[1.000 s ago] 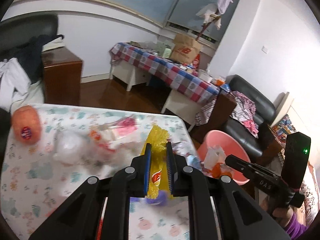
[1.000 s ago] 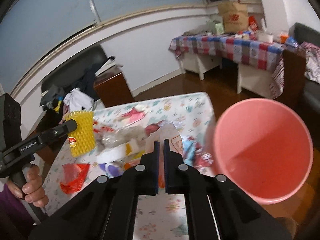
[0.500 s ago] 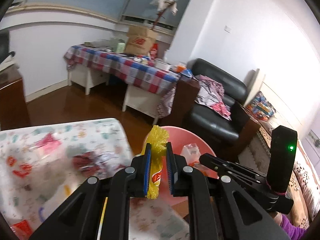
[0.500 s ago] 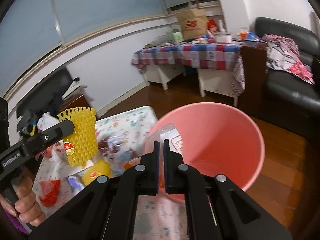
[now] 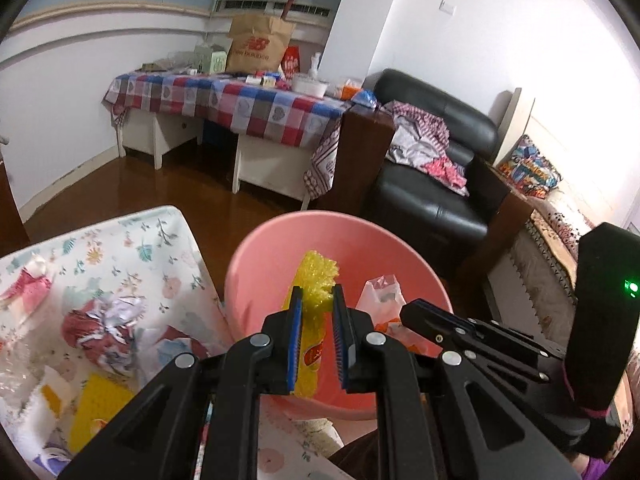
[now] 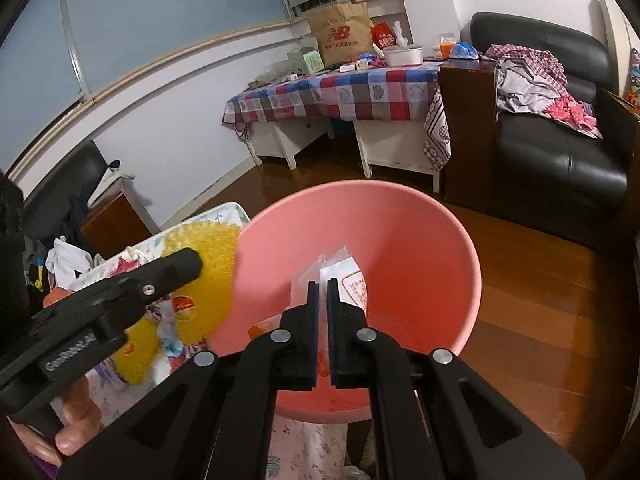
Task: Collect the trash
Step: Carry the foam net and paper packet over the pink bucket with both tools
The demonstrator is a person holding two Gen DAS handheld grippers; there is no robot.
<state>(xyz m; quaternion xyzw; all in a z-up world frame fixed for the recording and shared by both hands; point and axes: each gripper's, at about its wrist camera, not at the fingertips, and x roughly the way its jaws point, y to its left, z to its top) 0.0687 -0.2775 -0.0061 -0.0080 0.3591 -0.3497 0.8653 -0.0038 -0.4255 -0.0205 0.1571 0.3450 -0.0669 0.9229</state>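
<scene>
Both clenched tools now overhang the pink bucket [image 5: 256, 256], gripping yellow net [image 5: 314, 280] and wrapper [image 6: 352, 276].

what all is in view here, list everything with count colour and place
bucket: 1, pink, on the floor beside the floral table
foam net: 1, yellow, clamped in the left tool over the bucket
clear wrapper: 1, clear with orange print, pinched in the right tool over the bucket
floral table: 1, white patterned, left of bucket, littered with trash
checked table: 1, red-blue, by the far wall
paper bag: 1, brown, on checked table
sofa: 1, black, right
left tool: 1, black
right tool: 1, black
</scene>
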